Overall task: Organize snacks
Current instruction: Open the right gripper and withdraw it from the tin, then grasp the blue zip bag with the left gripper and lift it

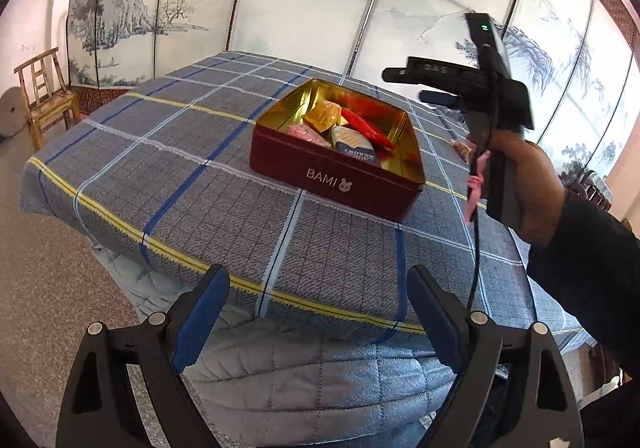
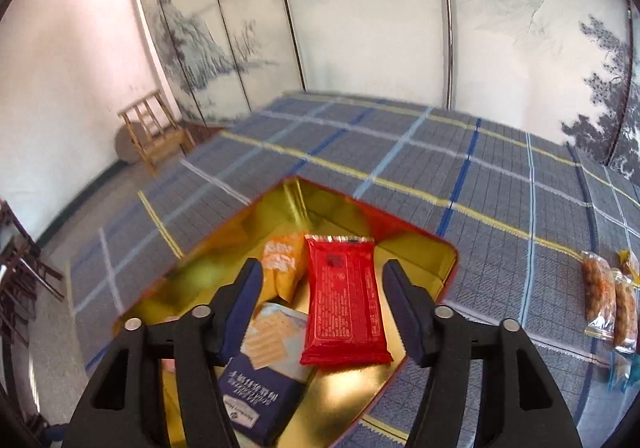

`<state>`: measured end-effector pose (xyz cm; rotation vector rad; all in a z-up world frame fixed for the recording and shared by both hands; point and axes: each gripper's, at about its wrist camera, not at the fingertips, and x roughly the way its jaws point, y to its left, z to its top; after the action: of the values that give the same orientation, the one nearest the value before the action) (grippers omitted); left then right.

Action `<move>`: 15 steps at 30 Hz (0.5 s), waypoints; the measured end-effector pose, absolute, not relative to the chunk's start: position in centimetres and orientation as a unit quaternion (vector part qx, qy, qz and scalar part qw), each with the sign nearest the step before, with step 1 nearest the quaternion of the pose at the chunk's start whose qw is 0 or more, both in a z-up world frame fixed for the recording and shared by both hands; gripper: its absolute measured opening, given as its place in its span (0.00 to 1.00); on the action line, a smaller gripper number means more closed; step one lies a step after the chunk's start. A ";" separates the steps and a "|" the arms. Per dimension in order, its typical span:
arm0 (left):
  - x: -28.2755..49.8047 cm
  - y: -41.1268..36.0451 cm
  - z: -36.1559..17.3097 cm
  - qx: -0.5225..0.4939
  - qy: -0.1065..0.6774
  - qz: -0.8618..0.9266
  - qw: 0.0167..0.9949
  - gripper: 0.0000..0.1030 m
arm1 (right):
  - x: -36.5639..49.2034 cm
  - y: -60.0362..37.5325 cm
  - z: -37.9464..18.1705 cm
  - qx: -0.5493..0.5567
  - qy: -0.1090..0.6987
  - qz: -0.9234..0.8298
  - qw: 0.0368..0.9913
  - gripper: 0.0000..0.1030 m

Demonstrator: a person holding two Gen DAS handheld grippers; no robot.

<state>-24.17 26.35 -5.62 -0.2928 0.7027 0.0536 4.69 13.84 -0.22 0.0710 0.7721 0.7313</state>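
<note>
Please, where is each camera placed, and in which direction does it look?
Left wrist: on the open left gripper at the bed's near edge, facing the red tin; the right gripper and its hand show.
Right wrist: on the open right gripper above the tin, looking down at the red packet.
Shared: tin, plaid bedcover, painted screens.

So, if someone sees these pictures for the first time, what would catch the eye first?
Probably the dark red tin with its shiny gold inside, standing on the plaid blue bedcover. Next, the bright red snack packet lying in it beside an orange packet and a blue cracker packet, under the open right hand-held gripper. A few more snacks lie on the cover to the right.
</note>
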 end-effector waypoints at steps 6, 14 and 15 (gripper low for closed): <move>-20.6 21.8 -3.4 -0.092 0.343 -0.029 0.934 0.85 | 4.0 -1.5 -1.1 0.085 0.332 0.271 0.900 0.96; -10.7 11.5 -1.5 -0.077 0.375 -0.157 0.911 0.89 | 3.2 -27.3 -7.4 0.216 0.354 0.063 0.908 0.96; -9.2 10.0 -1.4 -0.081 0.380 -0.175 0.905 0.90 | 2.8 -29.4 -7.8 0.232 0.350 0.051 0.906 0.96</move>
<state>-9.20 9.96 -1.40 -0.1671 0.7841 -0.3608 2.80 -29.41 -7.82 0.4796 0.7220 0.1054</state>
